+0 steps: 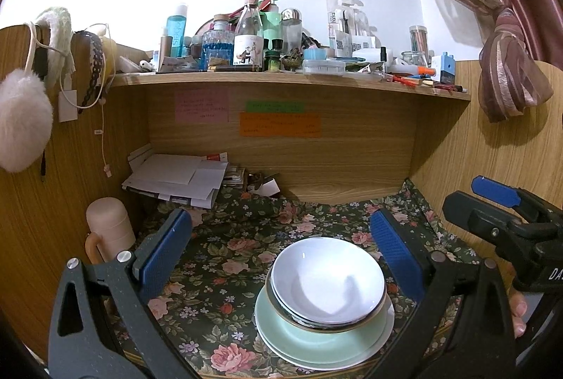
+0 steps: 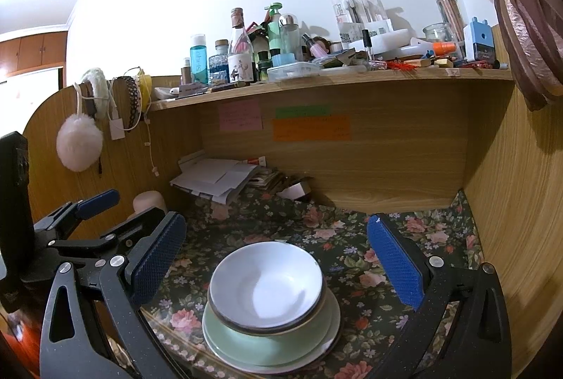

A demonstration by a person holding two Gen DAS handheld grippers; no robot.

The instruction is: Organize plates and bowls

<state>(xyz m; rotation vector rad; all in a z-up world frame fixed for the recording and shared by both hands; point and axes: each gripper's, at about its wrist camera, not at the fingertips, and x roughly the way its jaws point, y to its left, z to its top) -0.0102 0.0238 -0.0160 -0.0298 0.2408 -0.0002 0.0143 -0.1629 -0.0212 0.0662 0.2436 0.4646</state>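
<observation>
1. Left wrist view takes in a wooden desk alcove (image 1: 352, 164) whose floor is covered by a dark floral cloth (image 1: 225, 259); the shelf (image 1: 281, 80) above it is crowded with bottles and jars.
2. One stack of dishes sits on the cloth near the front edge: a white plate (image 1: 381, 345) at the bottom, one pale green plate (image 1: 299, 340) on it, and nested bowls on top, the uppermost a white bowl (image 1: 329, 277) with a dark rim; at least two bowl rims show, though the exact count cannot be told.
3. The left gripper (image 1: 281, 252) is spread wide and holds nothing, its two blue pads (image 1: 165, 252) standing to either side of the stack, apart from it.
4. The right gripper (image 2: 276, 259) is likewise spread and empty, with the same stack between and below its two blue pads (image 2: 396, 266).
5. A pile of papers (image 1: 176, 178) lies at the back left of the alcove.
6. Three sticky notes are on the back panel: one pink note (image 1: 201, 105), one green note (image 1: 275, 106) and one orange note (image 1: 280, 124); their writing is too small to read.
7. One pink cylindrical container (image 1: 109, 226) stands at the left wall.
8. A clear bottle (image 1: 250, 34) on the shelf carries a white label with a drawn figure; a turquoise bottle (image 1: 176, 34) has vertical lettering that cannot be read for sure.
</observation>
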